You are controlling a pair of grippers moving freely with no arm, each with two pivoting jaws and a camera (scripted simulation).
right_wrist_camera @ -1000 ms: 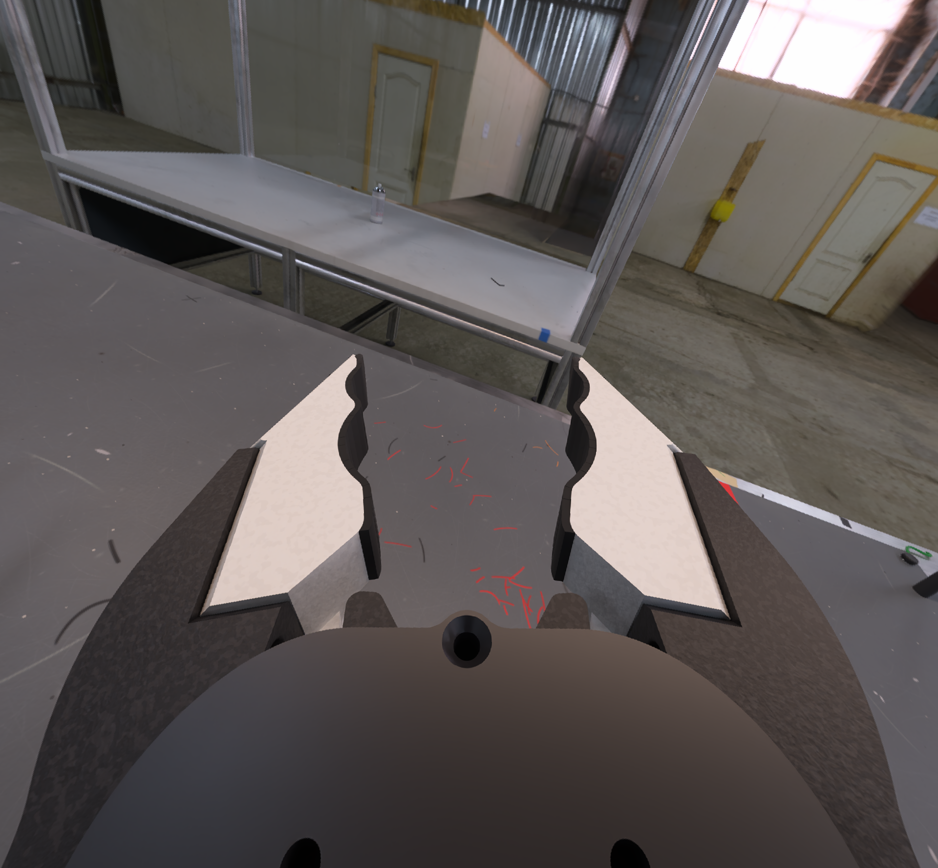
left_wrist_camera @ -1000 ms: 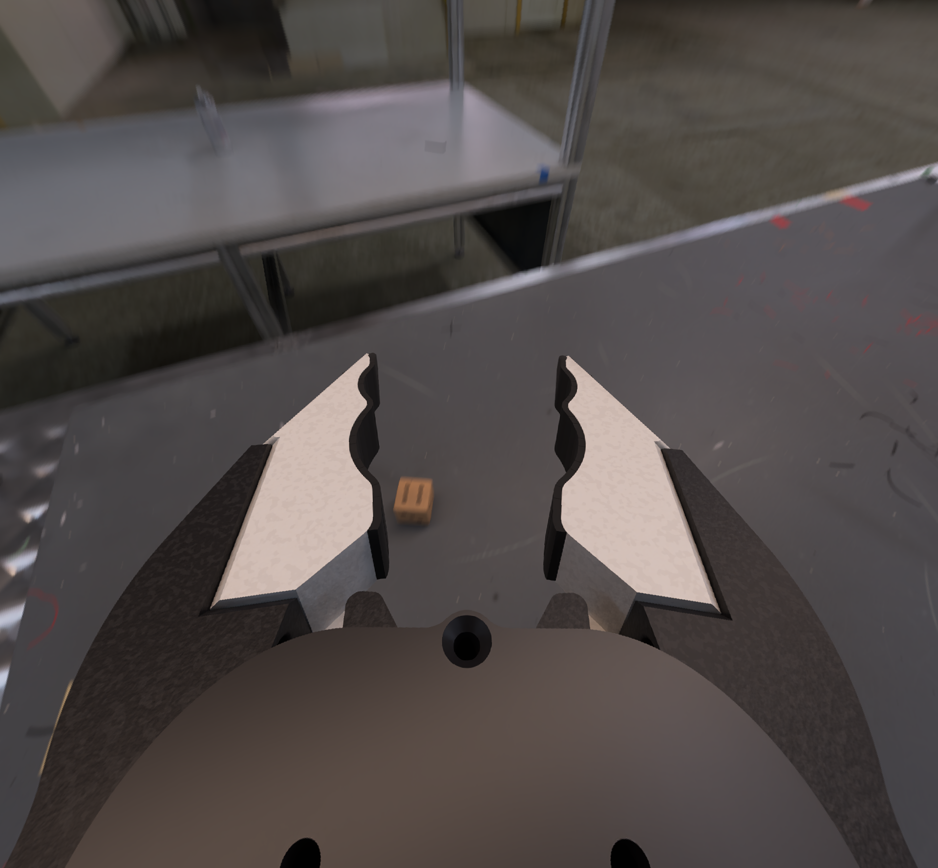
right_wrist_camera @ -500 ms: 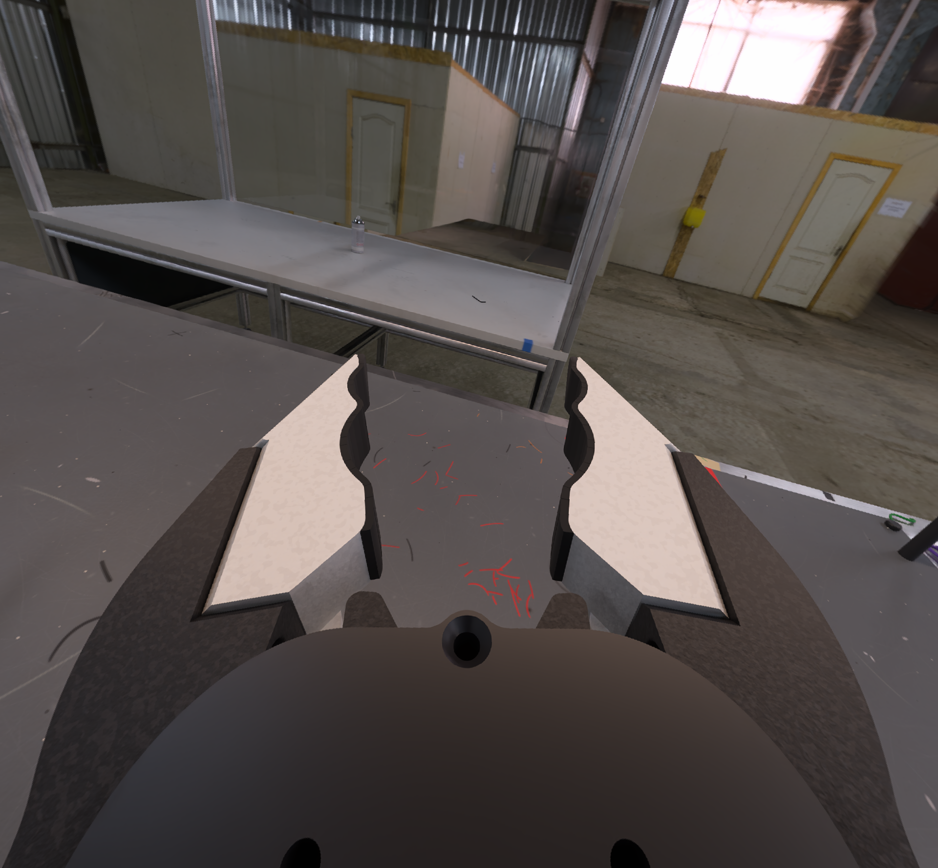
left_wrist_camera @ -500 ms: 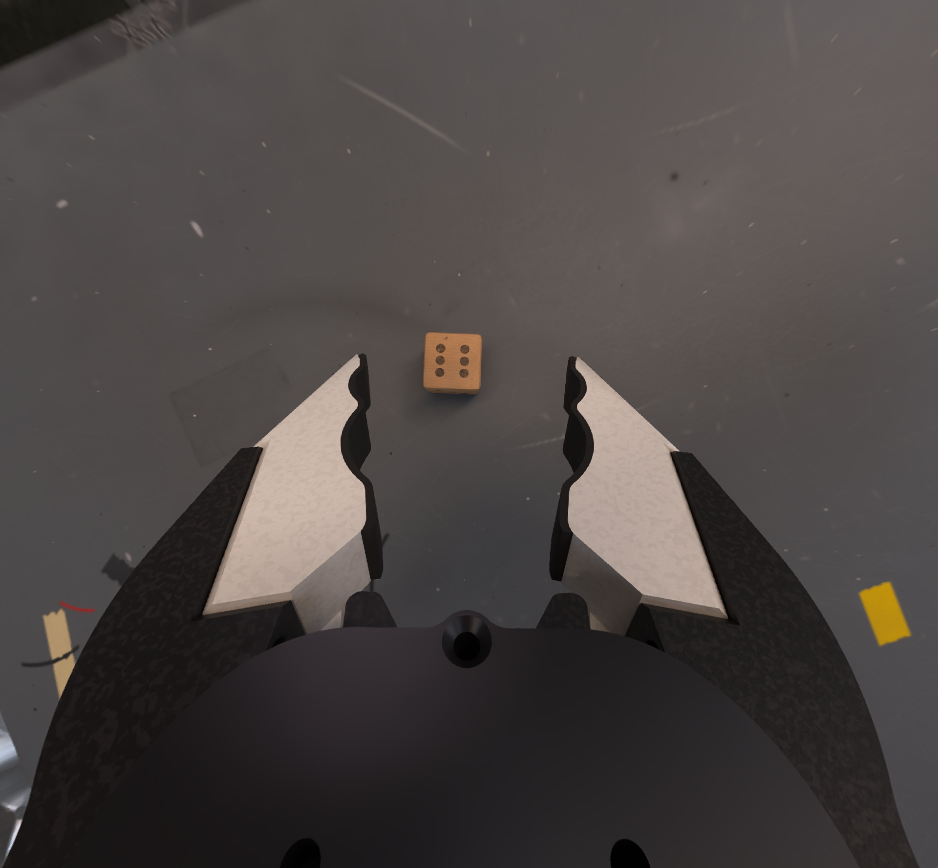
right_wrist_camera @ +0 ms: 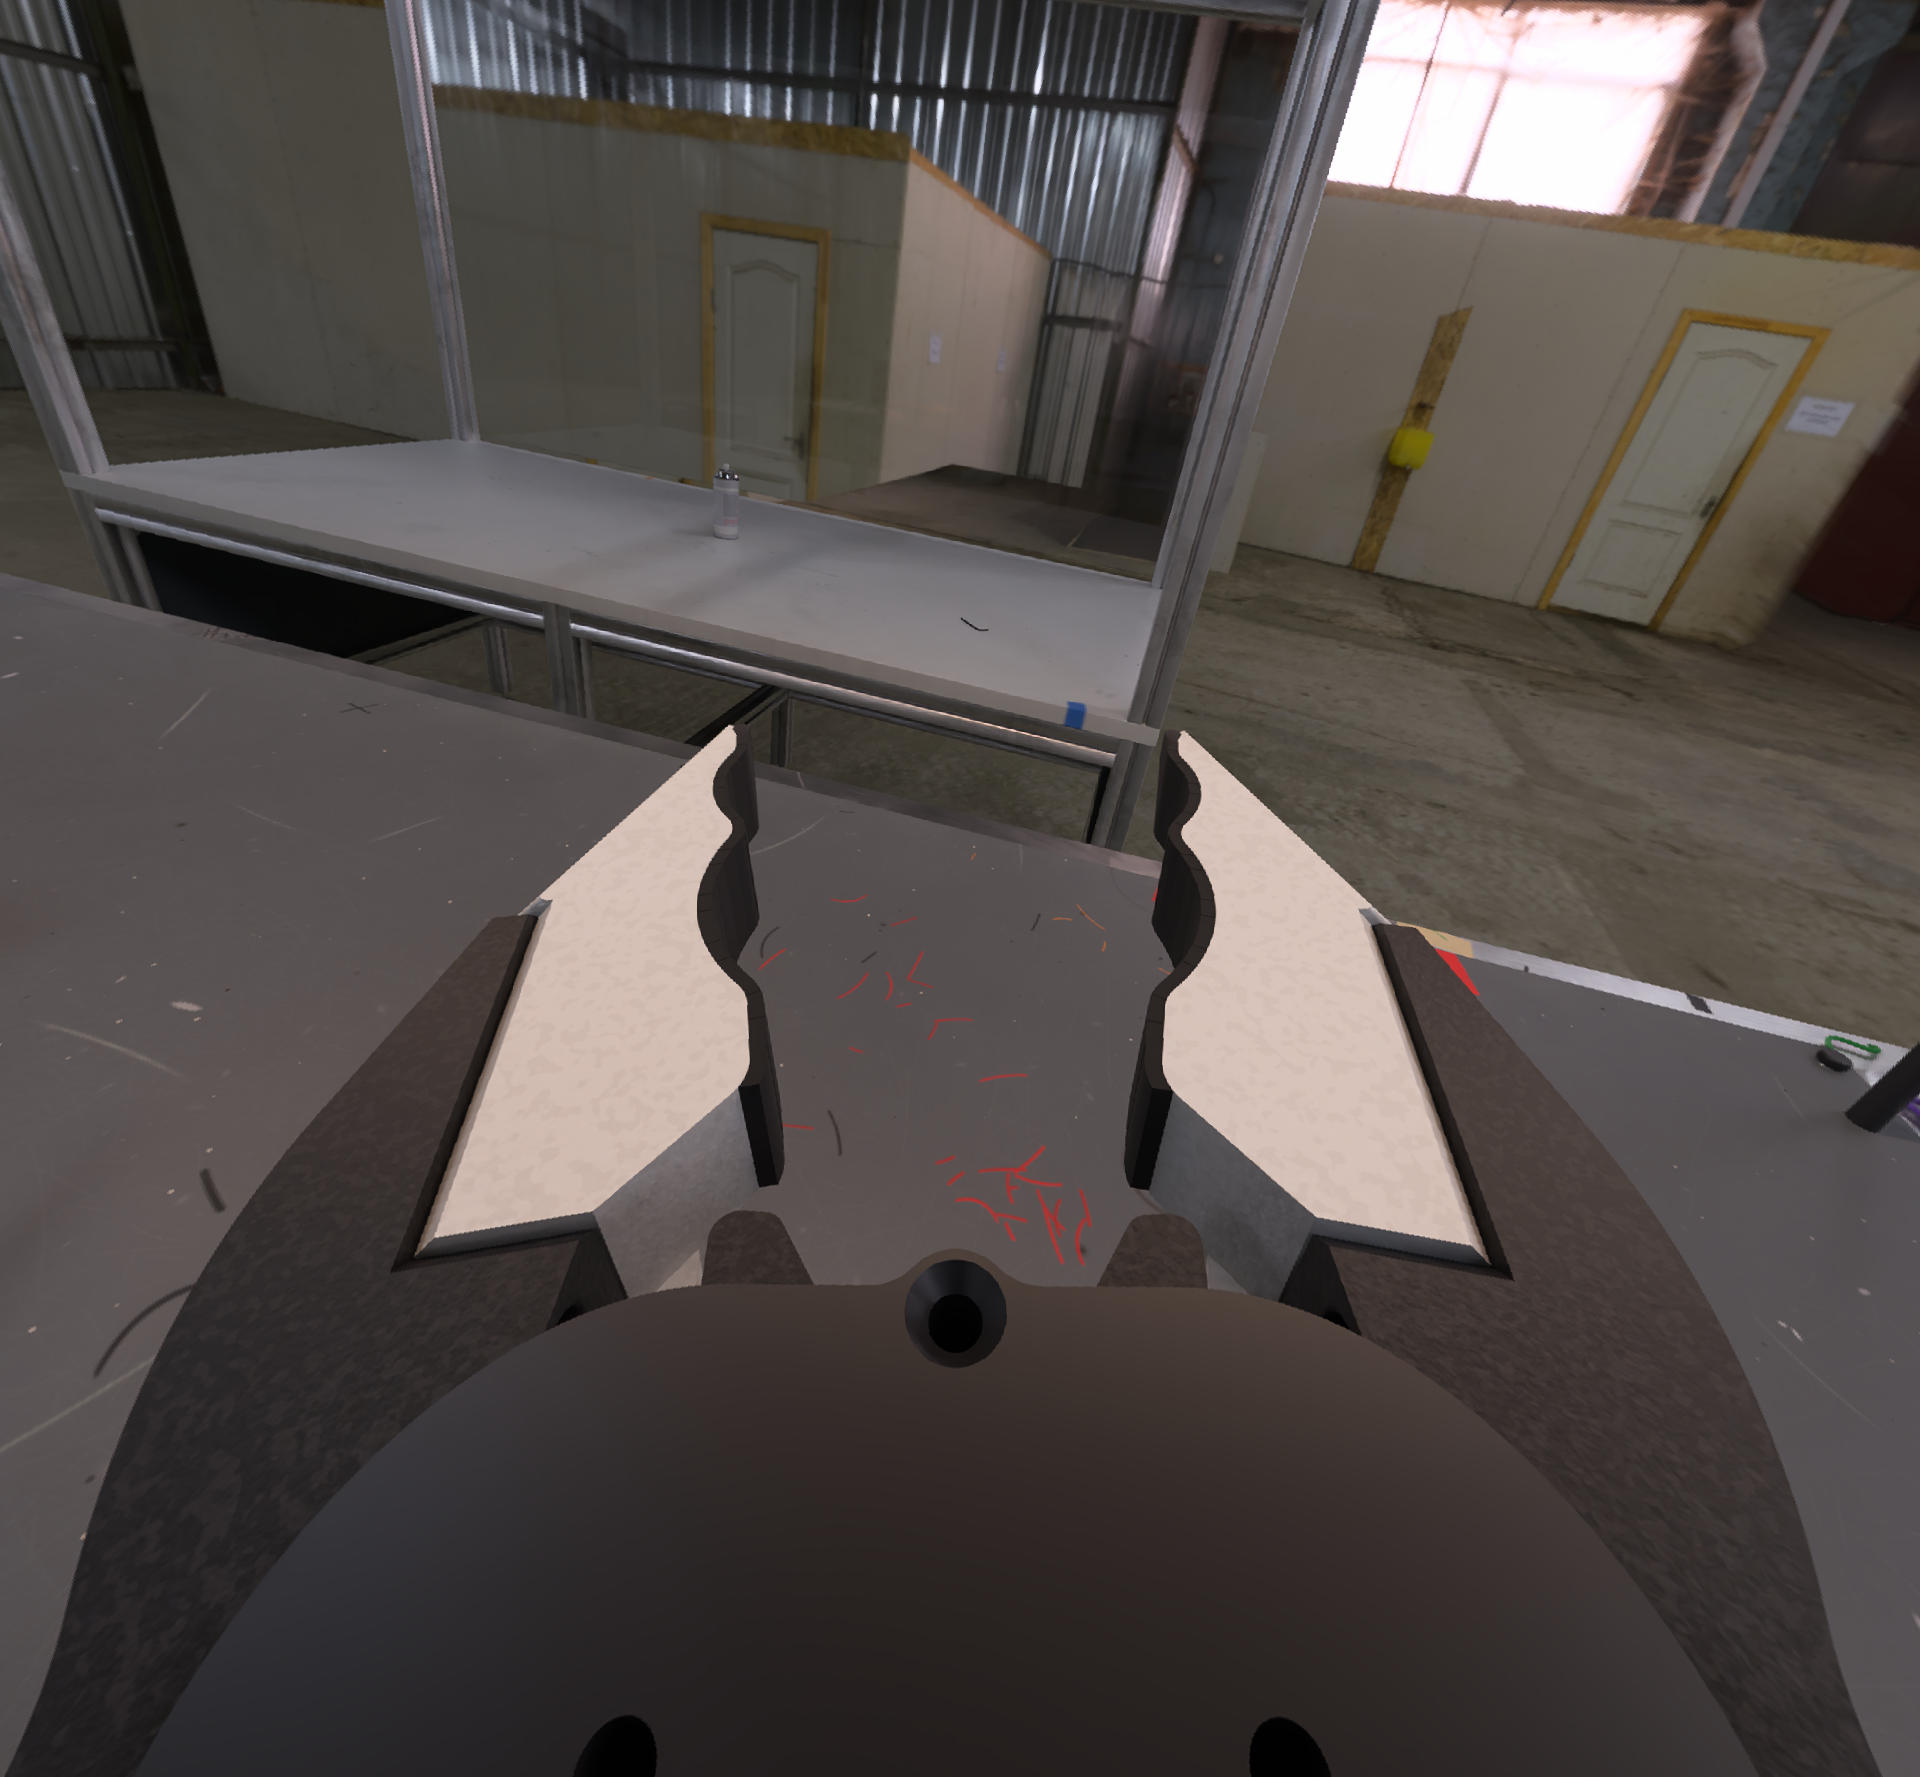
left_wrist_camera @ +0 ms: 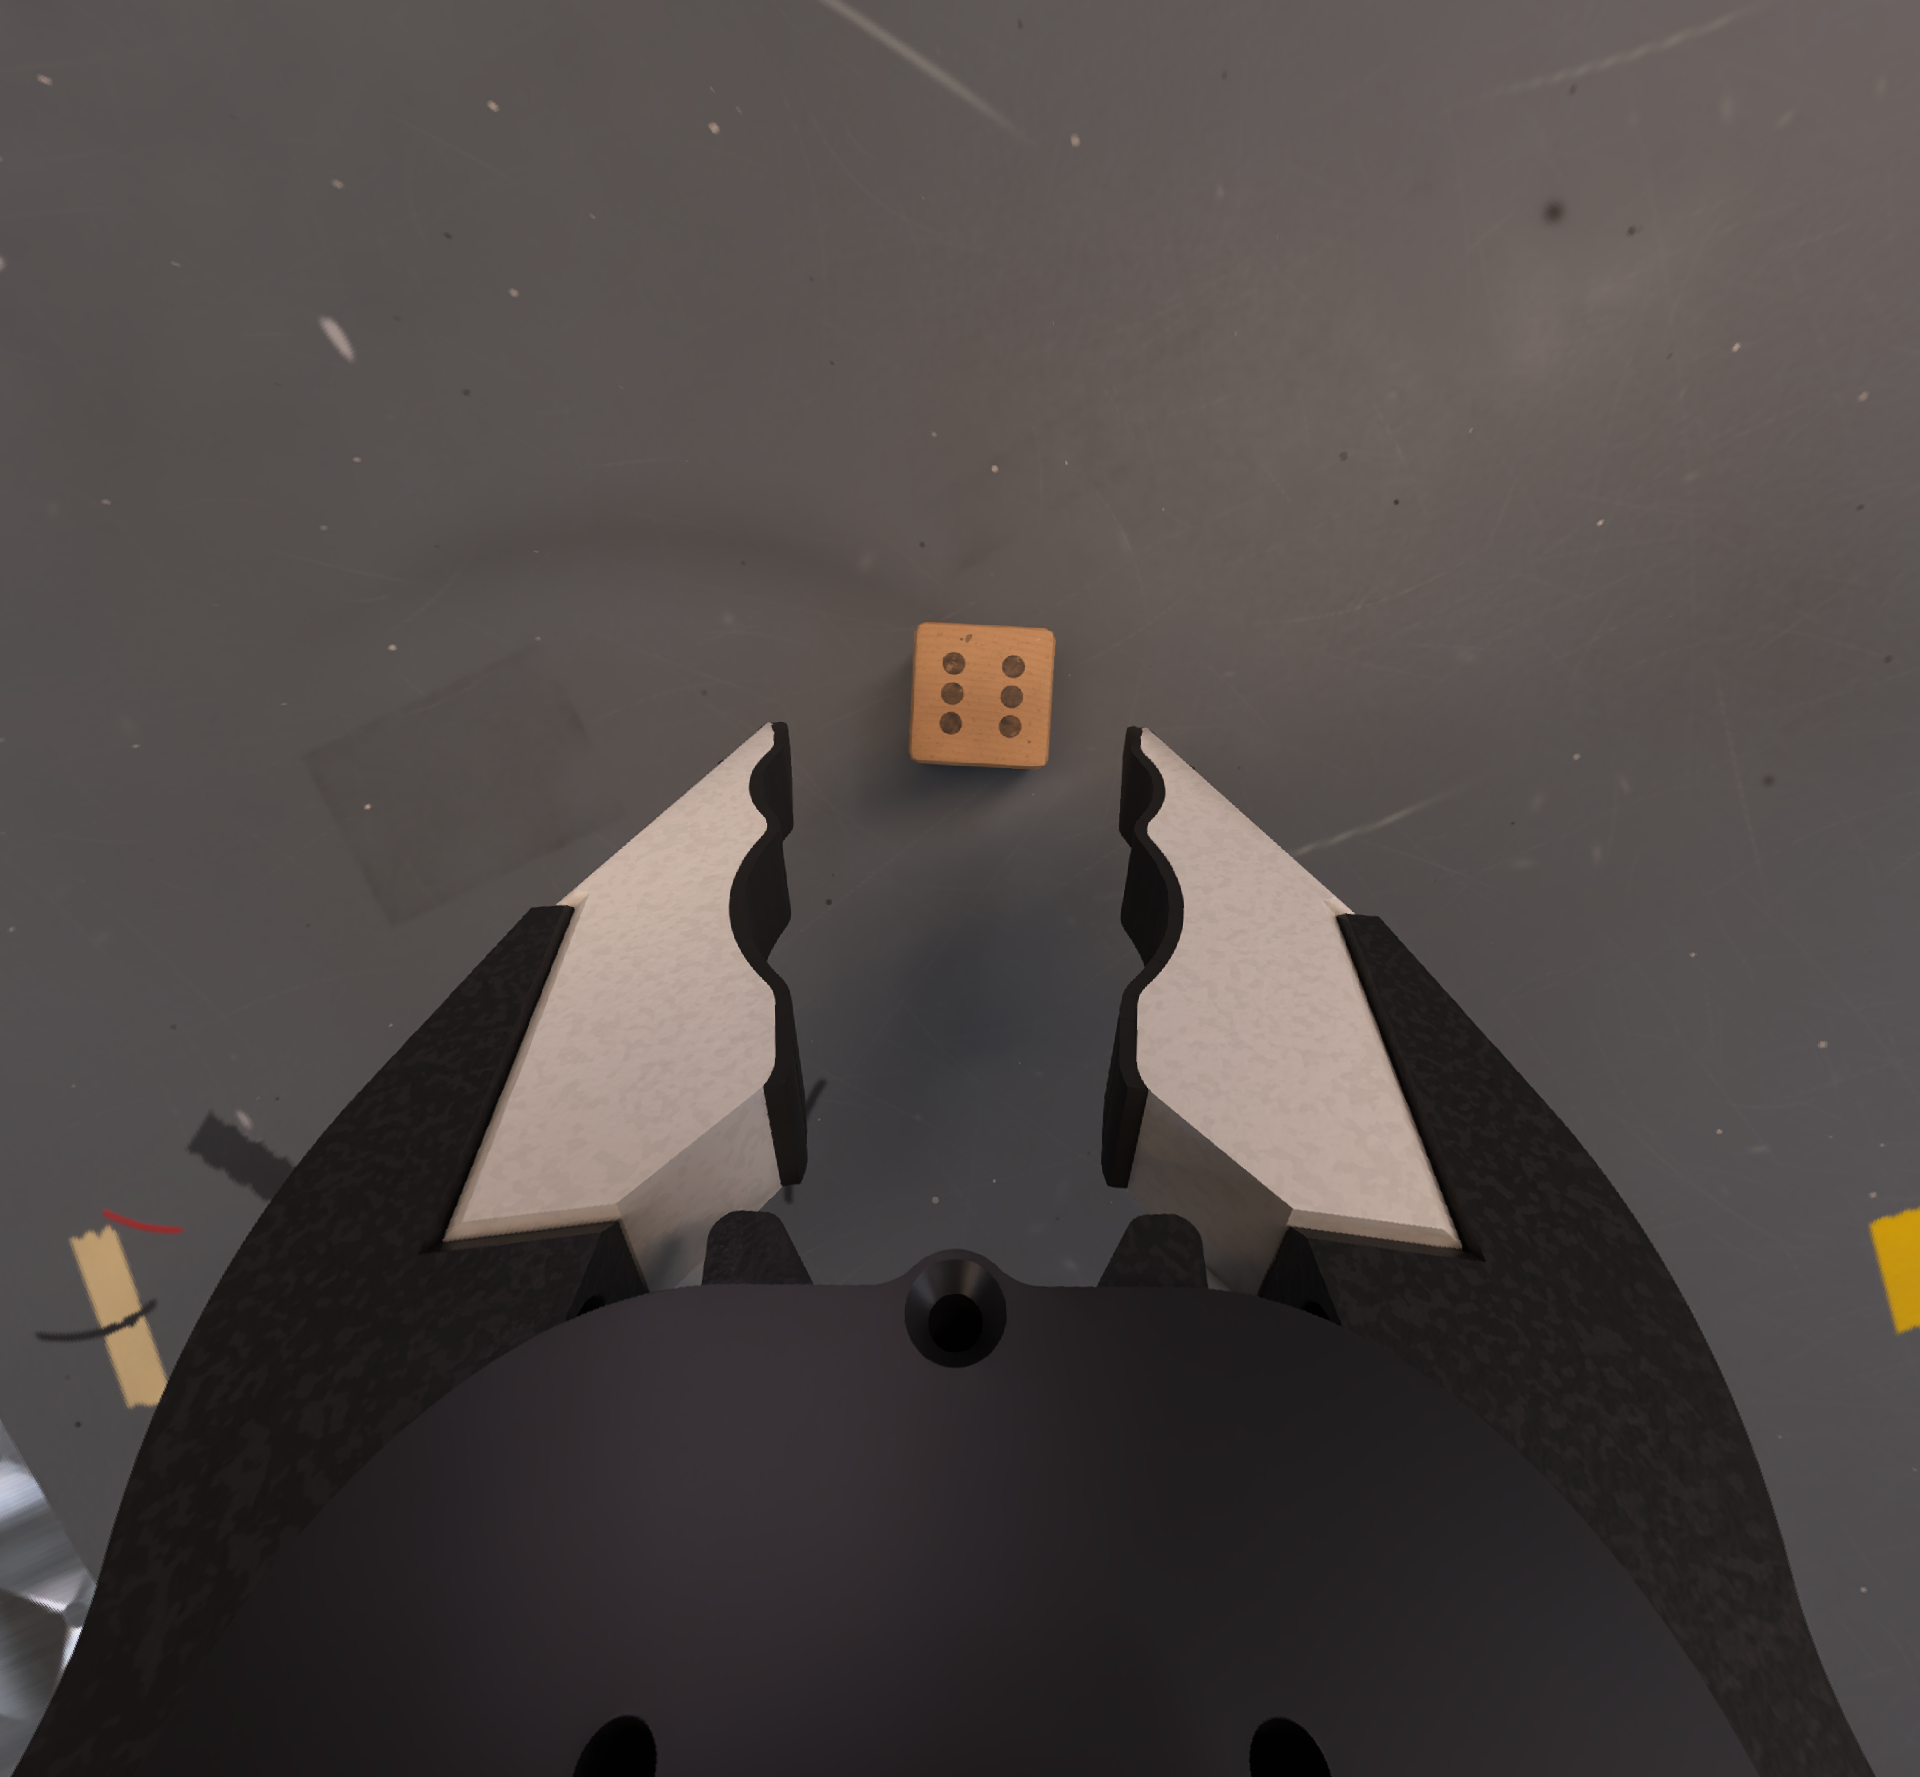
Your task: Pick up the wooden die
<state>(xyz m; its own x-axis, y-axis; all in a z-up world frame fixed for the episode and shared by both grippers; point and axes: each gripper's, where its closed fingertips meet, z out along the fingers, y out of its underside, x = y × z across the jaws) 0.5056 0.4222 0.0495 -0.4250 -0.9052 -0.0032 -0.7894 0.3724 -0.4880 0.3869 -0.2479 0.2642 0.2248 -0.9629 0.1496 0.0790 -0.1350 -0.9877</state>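
Observation:
The wooden die lies on the dark grey table, its six-dot face up. In the left wrist view my left gripper looks almost straight down at the table, open and empty, and the die sits just beyond and between its fingertips, apart from both. In the right wrist view my right gripper is open and empty above the table, pointing over its far edge. The die does not show in the right wrist view.
Tape scraps lie on the table: a tan strip at the left and a yellow piece at the right. Red and black scribbles mark the table under the right gripper. A light grey bench with a metal frame stands beyond the table edge.
The left gripper has tipped from a forward look to a downward look and the die now appears slightly larger and more centred between its fingertips. The right gripper's view has shifted slightly.

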